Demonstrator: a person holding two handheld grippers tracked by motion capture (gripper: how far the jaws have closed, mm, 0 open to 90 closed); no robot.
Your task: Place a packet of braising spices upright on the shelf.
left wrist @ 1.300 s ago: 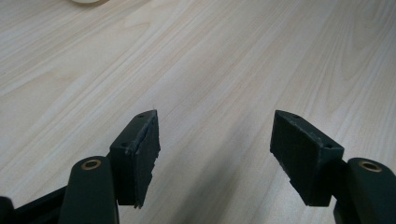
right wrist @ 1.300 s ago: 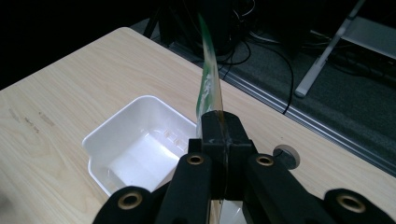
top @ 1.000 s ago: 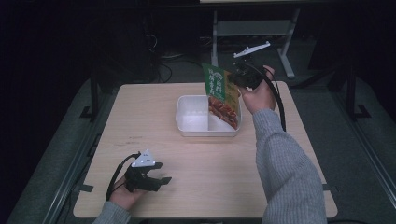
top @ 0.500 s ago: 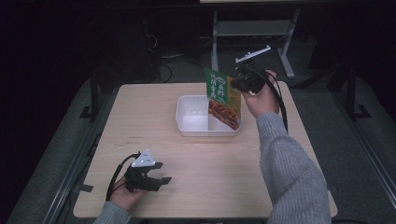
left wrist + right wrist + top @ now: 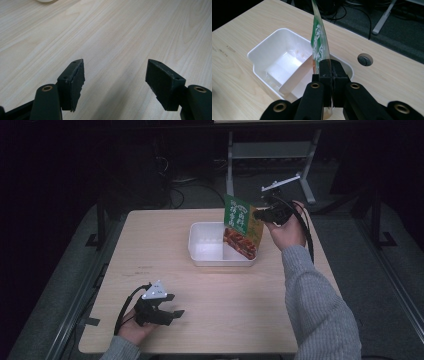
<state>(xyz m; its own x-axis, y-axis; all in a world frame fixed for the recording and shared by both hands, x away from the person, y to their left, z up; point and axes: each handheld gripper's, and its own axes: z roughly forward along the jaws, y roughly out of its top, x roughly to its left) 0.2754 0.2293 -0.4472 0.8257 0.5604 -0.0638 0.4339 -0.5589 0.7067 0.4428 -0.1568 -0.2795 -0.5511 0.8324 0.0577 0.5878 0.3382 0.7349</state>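
While your right gripper [image 5: 261,213] pinches green pouch [image 5: 242,226] upright over white bin [image 5: 209,254], table's 12 o'clock, drop remains undone; lower, release; left gripper [image 5: 170,306] idle, jaws apart, 7 o'clock

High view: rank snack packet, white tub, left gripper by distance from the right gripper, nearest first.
1. snack packet: clamped in the right gripper, hanging over the tub's right end.
2. white tub: just below and left of it, mid-table.
3. left gripper: near table edge, far left.
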